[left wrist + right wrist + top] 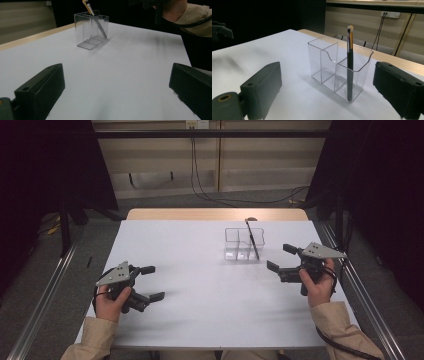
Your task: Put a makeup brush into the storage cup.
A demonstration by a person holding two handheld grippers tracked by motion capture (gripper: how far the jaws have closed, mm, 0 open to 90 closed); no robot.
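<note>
Hand-held gripper on our left jaws wide, empty, low over the white worktop. Right hand-held gripper also wide, empty, just beside the clear organizer, which sits right of centre toward the far edge. Black brush stands in its end compartment, leaning on the rim.

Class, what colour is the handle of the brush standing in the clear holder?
Black handle, brush, gold band near the tip; right gripper view.

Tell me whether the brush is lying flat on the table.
No. The brush stands nearly upright in an end compartment of the clear holder, its tip above the rim.
</note>
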